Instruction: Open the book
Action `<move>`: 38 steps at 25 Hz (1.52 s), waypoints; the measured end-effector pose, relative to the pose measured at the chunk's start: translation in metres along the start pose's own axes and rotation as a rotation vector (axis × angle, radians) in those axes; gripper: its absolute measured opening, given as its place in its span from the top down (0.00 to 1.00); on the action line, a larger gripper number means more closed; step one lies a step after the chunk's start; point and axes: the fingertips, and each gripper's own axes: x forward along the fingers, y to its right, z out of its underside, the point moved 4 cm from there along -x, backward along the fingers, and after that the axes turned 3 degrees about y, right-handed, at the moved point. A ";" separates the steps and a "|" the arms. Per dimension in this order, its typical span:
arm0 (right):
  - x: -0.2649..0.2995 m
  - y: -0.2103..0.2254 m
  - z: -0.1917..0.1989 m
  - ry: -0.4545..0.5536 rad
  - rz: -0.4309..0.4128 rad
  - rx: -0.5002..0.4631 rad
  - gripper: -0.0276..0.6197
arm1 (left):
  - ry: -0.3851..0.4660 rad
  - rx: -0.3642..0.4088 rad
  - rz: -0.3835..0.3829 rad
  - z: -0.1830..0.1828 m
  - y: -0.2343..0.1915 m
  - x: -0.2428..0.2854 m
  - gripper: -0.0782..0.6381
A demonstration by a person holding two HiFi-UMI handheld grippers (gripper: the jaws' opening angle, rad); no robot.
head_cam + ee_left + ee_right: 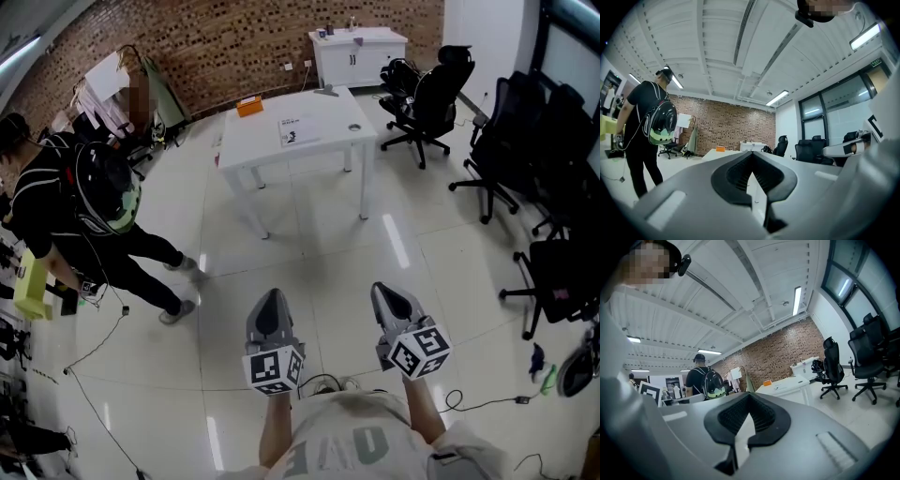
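Observation:
A flat white book [298,129] with dark print lies on the white table [253,145] across the room, far ahead of both grippers. My left gripper [274,298] and right gripper [385,291] are held side by side over the tiled floor, pointing level toward the table. Both are shut with nothing between the jaws. The left gripper [751,155] has the table [723,153] low and distant beyond its tips. Past the tips of the right gripper [749,398], the table [790,383] stands before the brick wall.
An orange box [249,105] and a small round object [354,127] also lie on the table. A person with a backpack [94,202] stands at the left, cables trailing on the floor. Black office chairs [427,98] line the right side. A white cabinet [361,52] stands at the brick wall.

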 end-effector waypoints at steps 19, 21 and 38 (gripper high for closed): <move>0.148 0.129 0.005 -0.025 0.034 -0.018 0.95 | -0.006 -0.030 -0.040 0.050 -0.057 0.189 0.87; 0.193 0.149 -0.010 -0.006 0.039 -0.038 0.95 | -0.003 -0.029 -0.031 0.050 -0.071 0.238 0.87; 0.560 0.259 -0.069 -0.037 0.020 -0.059 0.95 | 0.007 -0.034 0.006 0.034 -0.193 0.595 0.87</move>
